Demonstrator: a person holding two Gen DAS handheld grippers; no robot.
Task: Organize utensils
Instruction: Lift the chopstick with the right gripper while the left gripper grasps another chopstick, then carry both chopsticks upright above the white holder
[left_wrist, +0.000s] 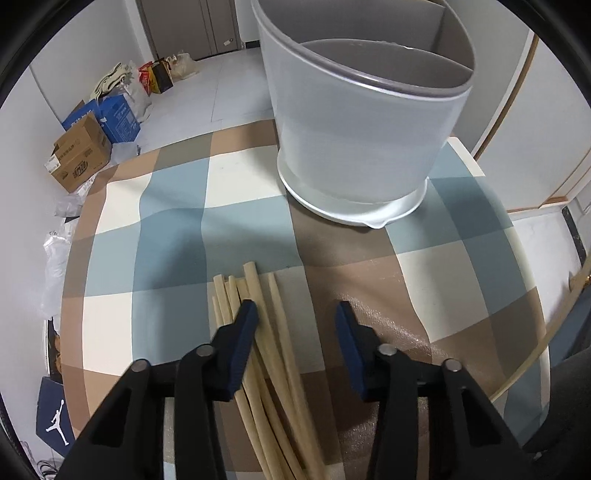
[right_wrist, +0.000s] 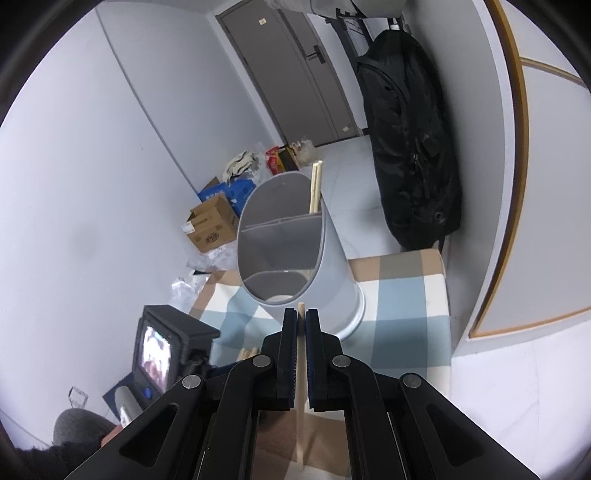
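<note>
A bundle of several pale wooden chopsticks lies on the checked tablecloth. My left gripper hangs over it, open: its left pad rests over the bundle, a few sticks lie in the gap, and the right pad stands apart from them. Beyond stands the grey divided utensil holder. In the right wrist view my right gripper is shut on a single chopstick, whose tip pokes out just before the holder. Two chopsticks stand in the holder's far compartment.
The cloth-covered table is small, and the holder stands near its far edge. Cardboard boxes and bags sit on the floor to the left. A black bag leans on the right wall. The left gripper's body shows at lower left.
</note>
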